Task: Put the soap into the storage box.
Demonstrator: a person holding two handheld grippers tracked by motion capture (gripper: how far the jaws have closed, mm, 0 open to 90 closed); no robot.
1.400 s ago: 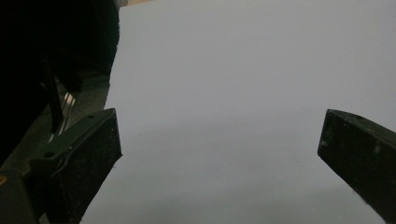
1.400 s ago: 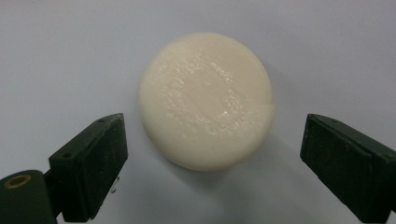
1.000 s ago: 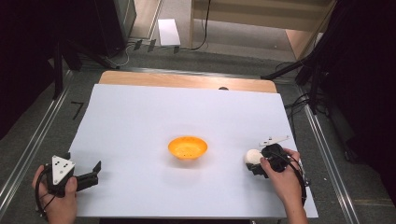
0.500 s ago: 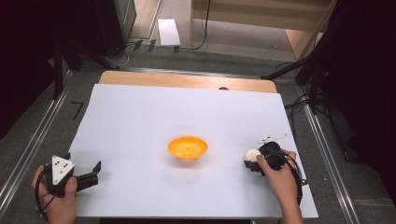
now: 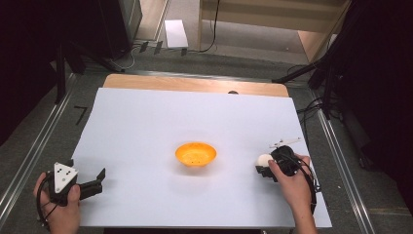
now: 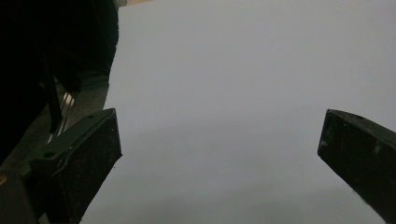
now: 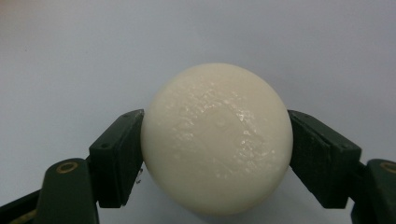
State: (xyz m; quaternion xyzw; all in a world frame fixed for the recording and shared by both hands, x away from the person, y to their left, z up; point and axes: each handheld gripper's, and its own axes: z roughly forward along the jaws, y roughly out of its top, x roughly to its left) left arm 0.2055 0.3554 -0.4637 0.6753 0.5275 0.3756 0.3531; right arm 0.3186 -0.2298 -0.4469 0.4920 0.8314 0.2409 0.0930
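Presently: ball grasped, delivery not yet made.

The right gripper [image 5: 264, 165] pinches the white ball [image 7: 217, 138] between both jaws, low at the right of the table [image 5: 146, 122], well apart from the orange bowl [image 5: 195, 153] at centre; the bowl looks empty; the left gripper [image 5: 92, 185] rests spread and idle; presumably transfer to the bowl remains.

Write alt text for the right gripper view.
A cream-white ball is clamped between the right gripper's two black jaws, one pressed on each side. Behind it lies a plain white table surface.
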